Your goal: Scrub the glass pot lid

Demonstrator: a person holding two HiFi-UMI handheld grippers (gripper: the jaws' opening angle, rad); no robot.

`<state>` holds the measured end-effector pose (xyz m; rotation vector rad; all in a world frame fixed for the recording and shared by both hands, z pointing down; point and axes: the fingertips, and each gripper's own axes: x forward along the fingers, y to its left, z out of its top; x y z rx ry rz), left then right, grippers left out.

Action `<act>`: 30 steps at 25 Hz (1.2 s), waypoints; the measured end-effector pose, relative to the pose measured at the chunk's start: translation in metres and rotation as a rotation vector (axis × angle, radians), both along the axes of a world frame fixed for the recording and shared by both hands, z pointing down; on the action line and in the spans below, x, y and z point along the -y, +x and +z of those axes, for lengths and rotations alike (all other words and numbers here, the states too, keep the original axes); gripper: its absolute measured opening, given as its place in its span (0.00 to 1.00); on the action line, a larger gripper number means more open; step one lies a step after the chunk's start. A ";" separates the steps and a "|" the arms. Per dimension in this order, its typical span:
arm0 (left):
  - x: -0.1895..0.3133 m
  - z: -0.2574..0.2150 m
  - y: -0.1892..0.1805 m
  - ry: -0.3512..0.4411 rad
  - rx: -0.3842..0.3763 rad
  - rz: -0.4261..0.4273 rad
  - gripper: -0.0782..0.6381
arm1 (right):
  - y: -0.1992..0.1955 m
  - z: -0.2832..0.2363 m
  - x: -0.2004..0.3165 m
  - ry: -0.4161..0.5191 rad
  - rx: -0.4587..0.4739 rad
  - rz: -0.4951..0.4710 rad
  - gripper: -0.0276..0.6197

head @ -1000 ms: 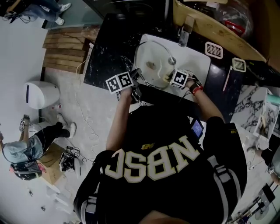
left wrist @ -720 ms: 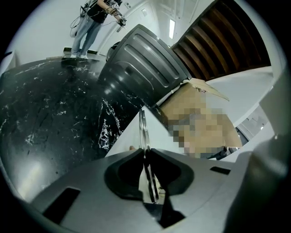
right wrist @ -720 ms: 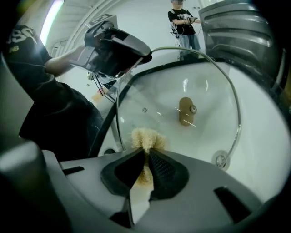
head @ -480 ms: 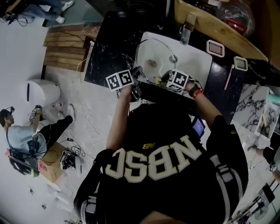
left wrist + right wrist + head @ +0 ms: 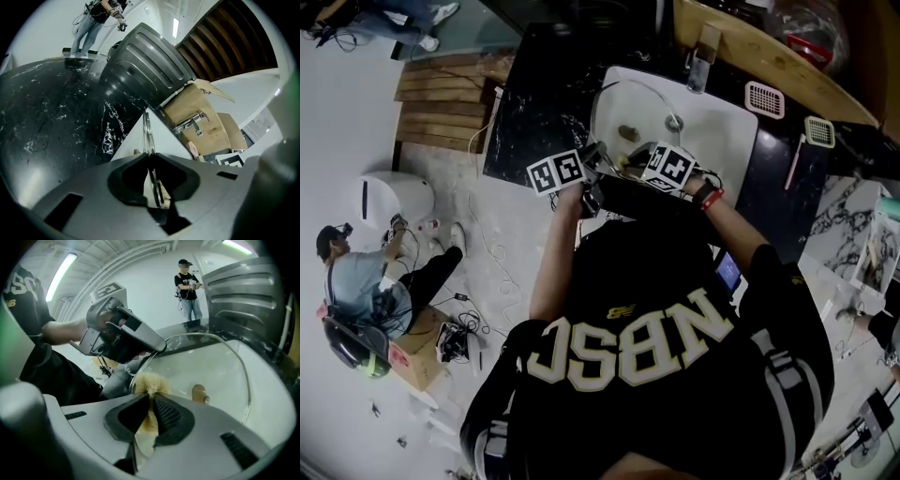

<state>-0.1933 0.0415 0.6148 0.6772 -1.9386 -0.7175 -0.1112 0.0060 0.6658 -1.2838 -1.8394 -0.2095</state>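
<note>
Glass pot lid [image 5: 213,363]: left hand-held gripper [image 5: 150,157] clamps rim; right [image 5: 151,398] pinches scrubber [image 5: 146,380] (indistinct overhead).

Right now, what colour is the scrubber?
The scrubber is pale yellow; the right gripper view shows it best.

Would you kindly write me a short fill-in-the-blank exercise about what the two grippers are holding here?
1. The left gripper grips the glass pot lid by its ____.
2. The yellowish scrubber is clamped in the ____.
3. The lid is held over a white ____ set in a black counter.
Missing words: rim; right gripper; sink.
</note>
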 end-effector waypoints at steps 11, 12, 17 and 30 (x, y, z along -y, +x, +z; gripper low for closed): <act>0.001 -0.001 0.002 0.016 -0.011 -0.002 0.20 | -0.052 -0.011 -0.011 -0.036 0.105 0.180 0.11; 0.001 -0.002 0.002 0.016 -0.012 -0.001 0.20 | -0.056 -0.012 -0.011 -0.028 0.125 0.178 0.11; 0.001 -0.001 0.001 0.008 -0.016 0.000 0.20 | -0.071 -0.019 -0.017 0.038 0.224 0.120 0.11; 0.001 -0.002 0.002 0.002 -0.026 -0.006 0.20 | -0.151 -0.012 0.001 0.172 0.394 0.246 0.11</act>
